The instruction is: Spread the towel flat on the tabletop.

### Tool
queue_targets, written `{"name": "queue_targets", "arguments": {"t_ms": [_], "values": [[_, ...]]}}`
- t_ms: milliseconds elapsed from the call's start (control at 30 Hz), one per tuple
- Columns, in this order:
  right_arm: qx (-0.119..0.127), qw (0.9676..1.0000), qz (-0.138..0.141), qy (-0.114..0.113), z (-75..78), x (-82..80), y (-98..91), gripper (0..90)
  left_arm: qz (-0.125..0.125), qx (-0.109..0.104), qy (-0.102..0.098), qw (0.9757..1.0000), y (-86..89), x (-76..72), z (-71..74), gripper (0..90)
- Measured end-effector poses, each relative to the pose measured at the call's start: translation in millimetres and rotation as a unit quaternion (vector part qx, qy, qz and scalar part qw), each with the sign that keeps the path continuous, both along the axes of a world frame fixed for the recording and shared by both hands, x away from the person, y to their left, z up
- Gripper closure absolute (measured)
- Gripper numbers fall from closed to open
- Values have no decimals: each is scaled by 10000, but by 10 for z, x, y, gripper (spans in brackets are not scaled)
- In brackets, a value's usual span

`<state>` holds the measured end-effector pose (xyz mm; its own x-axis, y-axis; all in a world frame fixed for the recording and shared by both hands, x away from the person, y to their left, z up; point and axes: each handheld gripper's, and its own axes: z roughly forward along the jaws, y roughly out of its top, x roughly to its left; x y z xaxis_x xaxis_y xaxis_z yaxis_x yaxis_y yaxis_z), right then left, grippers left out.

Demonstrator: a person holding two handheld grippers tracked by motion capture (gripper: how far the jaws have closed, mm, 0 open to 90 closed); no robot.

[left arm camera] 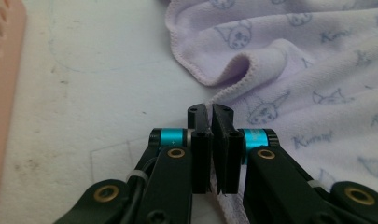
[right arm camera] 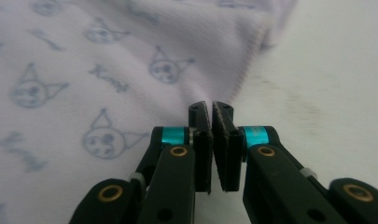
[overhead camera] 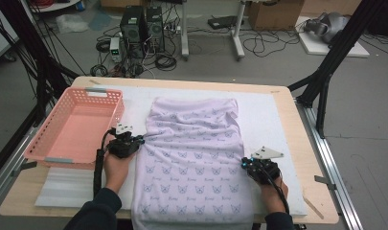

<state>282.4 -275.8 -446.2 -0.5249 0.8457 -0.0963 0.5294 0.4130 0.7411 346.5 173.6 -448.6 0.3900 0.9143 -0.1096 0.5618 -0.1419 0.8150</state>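
**On the white mat, both grippers pinch the lilac cloth's edges**

Across the middle of the table (overhead camera: 297, 115), a lilac cloth (overhead camera: 194, 153) printed with small cat faces lies spread on a white mat (overhead camera: 263, 120), its near end hanging over the table's front edge. At its left edge, about halfway along, the left gripper (overhead camera: 140, 140) has its jaws clamped together on the hem; the left gripper view shows the stitched edge of the cloth (left arm camera: 289, 70) running down between the two black jaws, and just beyond them the hem is rucked into a small raised fold. At the right edge, a little nearer the person, the right gripper (overhead camera: 244, 163) is clenched too, its tips at the border of the cloth (right arm camera: 107, 70), where fabric meets the bare mat; a sliver of hem seems caught between the jaws, though blur makes this hard to tell. A pink basket (overhead camera: 67, 98) stands on the table to the left of the cloth, close to the left gripper.
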Motion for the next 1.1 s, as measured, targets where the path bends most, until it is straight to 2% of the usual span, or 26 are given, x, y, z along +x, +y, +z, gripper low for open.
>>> {"name": "queue_targets", "arguments": {"t_ms": [33,67,100,133,200,267,333,500,600,667,733,800,867,967,1067,1100], "values": [[-102,9999,-105,-68,-2,2,-4,869,-38,-63,-49,10000,1,-32,14,793],[-83,9998,-183,-86,-10,7,-21,867,-58,-170,-30,9998,8,-65,31,693],[38,9997,-251,-61,-14,10,-38,861,-94,-305,14,9995,18,-103,44,595],[63,9996,-282,-49,-13,5,-39,850,-170,-409,35,9990,35,-166,60,536],[-18,9996,-243,-169,-7,-24,-25,812,-342,-485,29,9982,56,-266,69,494],[55,9995,-195,-231,13,-60,-37,728,-532,-375,91,9978,70,-390,73,468],[285,9993,-139,-210,32,-93,-77,667,-652,-338,85,9973,79,-484,67,464],[466,9986,-162,-193,55,-167,-132,572,-854,-264,133,9959,92,-714,4,468],[480,9986,-69,-210,66,-254,-146,568,-944,-318,256,9947,105,-813,-37,479],[481,9987,31,-190,64,-315,-148,580,-1059,-408,239,9932,120,-871,-40,478],[477,9986,126,-169,49,-363,-145,586,-1067,-518,235,9927,147,-929,-47,485],[477,9986,188,-93,22,-414,-134,586,-1105,-595,329,9915,167,-969,-59,488],[471,9986,222,-14,-12,-466,-131,585,-1143,-611,313,9911,162,-1023,-67,502],[428,9990,146,47,-38,-527,-135,605,-1225,-455,236,9911,111,-1119,-68,509],[449,9990,47,67,-43,-587,-142,639,-1229,-197,105,9922,67,-1210,-69,599],[497,9987,34,64,-48,-600,-146,679,-1195,-51,37,9928,55,-1245,-70,667]]}}
